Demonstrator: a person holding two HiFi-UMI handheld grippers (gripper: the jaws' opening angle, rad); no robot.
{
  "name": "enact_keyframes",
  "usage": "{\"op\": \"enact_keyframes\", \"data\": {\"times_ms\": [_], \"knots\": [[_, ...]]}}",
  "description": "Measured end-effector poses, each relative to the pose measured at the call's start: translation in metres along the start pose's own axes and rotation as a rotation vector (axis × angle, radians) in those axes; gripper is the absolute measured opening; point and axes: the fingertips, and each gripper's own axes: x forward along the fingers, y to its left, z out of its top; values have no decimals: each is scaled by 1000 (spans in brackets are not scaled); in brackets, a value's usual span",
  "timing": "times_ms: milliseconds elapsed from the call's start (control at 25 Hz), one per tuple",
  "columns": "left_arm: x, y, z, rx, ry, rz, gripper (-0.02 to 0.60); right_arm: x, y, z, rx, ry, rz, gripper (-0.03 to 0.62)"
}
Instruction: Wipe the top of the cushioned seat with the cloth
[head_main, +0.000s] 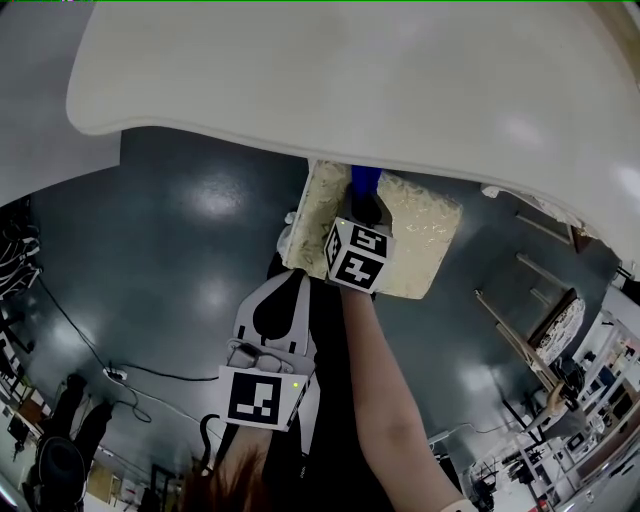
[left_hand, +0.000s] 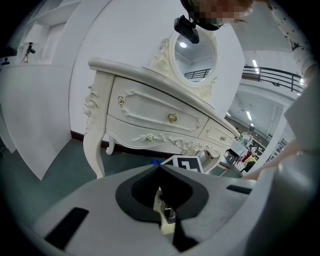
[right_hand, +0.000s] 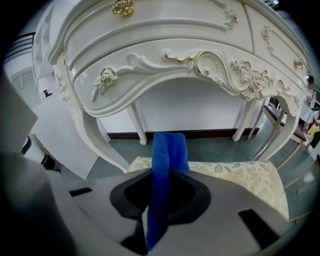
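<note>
Right gripper (head_main: 360, 215) is clenched on a blue cloth (right_hand: 167, 150). The cloth runs through the jaws as a folded strip and hangs out past their tips. It sits over the seat's (head_main: 420, 240) far edge, the edge tucked under the dressing table (head_main: 350, 70). Whether the cloth is pressed flat onto the cushion cannot be confirmed from either view.

Left gripper (head_main: 283, 305) is held near the seat's near-left corner, clear of the cushion. Its jaws are drawn together with nothing between them.

Assessment: wiping is at or near the start of a pass, and most of the patterned top lies open on the near and right sides.

Recommendation:
- Lower the loose end until it lies broad on the fabric.
- Draw it from the far edge toward the near edge in overlapping strips, corner to corner.
- Keep the hard jaw tips off the cushion.
- Mind the table's underside above.
</note>
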Motion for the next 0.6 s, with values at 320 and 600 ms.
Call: {"op": "enact_keyframes", "data": {"times_ms": [320, 600], "knots": [[-3, 10, 5, -8, -5, 9, -2, 4, 23, 2, -13, 4, 36, 61], [-8, 22, 4, -15, -4, 25, -2, 7, 46, 5, -18, -2, 86, 61]]}}
